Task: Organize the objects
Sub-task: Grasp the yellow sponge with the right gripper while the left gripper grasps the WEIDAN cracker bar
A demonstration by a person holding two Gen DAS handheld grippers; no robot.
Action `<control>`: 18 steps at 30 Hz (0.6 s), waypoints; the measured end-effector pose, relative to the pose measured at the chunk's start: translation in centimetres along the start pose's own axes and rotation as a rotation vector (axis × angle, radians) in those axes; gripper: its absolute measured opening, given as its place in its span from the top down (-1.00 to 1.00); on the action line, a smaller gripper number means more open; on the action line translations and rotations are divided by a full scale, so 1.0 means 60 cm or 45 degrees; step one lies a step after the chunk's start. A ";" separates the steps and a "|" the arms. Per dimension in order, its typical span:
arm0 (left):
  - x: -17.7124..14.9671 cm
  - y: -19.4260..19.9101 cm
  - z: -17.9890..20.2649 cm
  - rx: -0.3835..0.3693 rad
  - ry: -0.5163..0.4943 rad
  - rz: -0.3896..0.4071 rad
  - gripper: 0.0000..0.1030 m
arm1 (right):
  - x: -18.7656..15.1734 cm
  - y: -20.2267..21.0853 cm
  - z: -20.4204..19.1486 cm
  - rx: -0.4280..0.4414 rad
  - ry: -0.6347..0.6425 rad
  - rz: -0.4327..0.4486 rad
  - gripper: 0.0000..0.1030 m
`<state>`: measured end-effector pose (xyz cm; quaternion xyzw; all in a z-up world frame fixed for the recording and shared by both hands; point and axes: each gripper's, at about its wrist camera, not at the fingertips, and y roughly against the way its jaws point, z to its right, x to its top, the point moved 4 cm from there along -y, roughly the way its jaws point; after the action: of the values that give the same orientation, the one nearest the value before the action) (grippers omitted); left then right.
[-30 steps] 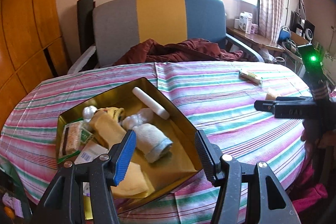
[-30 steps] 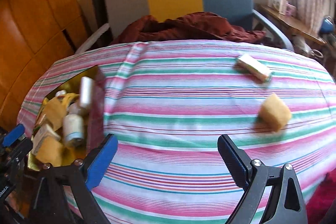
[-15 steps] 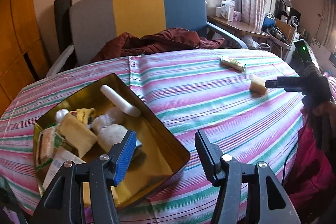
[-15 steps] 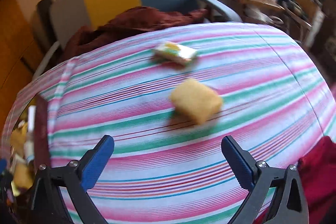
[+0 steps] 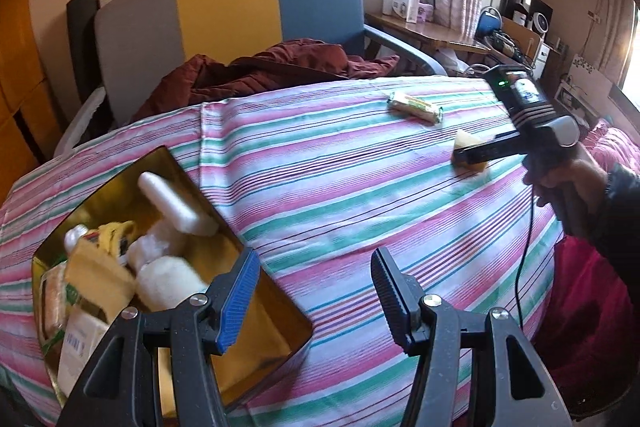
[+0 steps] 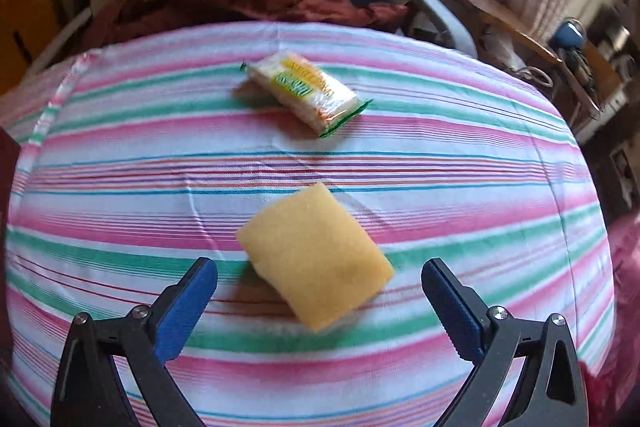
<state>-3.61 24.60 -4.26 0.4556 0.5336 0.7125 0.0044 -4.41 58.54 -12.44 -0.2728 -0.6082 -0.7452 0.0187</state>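
A yellow sponge (image 6: 316, 255) lies on the striped tablecloth (image 6: 120, 187), between the open jaws of my right gripper (image 6: 320, 287), not touched. A wrapped packet (image 6: 306, 93) lies farther back. In the left wrist view the sponge (image 5: 466, 143) sits partly behind the right gripper's fingers (image 5: 488, 151), with the packet (image 5: 416, 107) beyond. My left gripper (image 5: 314, 291) is open and empty, over the near right edge of a gold tin (image 5: 256, 359) that holds several items, including a white tube (image 5: 172, 203) and cloth rolls.
A grey, yellow and blue chair (image 5: 228, 11) with a maroon garment (image 5: 260, 71) stands behind the table. A cluttered side desk (image 5: 440, 35) is at the back right. The table's edge drops off at the right near red cloth (image 5: 580, 307).
My right gripper has moved right and forward across the table to the yellow sponge, which now lies between its jaws. My left gripper has shifted a little right, still over the tin.
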 end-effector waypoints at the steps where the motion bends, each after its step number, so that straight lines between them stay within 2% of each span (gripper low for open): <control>1: 0.006 -0.004 0.004 -0.008 -0.005 -0.002 -0.14 | 0.001 -0.006 0.001 0.005 0.009 -0.006 -0.95; 3: 0.022 -0.014 0.013 -0.027 -0.009 -0.004 -0.14 | 0.002 -0.017 0.003 0.023 0.008 -0.019 -0.51; 4: 0.029 -0.019 0.018 -0.037 -0.010 -0.007 -0.14 | 0.001 -0.020 0.004 0.030 0.007 -0.029 -0.35; 5: 0.037 -0.026 0.023 -0.046 -0.008 -0.017 -0.14 | -0.001 -0.020 0.005 0.030 0.006 -0.029 -0.30; 11: 0.090 -0.086 0.059 -0.171 0.059 -0.111 -0.14 | -0.023 0.025 0.013 0.095 -0.025 0.021 -0.25; 15: 0.132 -0.145 0.097 -0.290 0.117 -0.213 -0.14 | -0.036 0.055 0.032 0.116 -0.084 0.084 -0.27; 18: 0.167 -0.186 0.124 -0.331 0.145 -0.260 -0.14 | -0.029 0.070 0.042 0.136 -0.103 0.119 -0.28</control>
<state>-9.96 39.97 -6.19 0.3534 0.4798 0.7961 0.1053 -0.46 59.24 -9.13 -0.3294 -0.6341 -0.6983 0.0432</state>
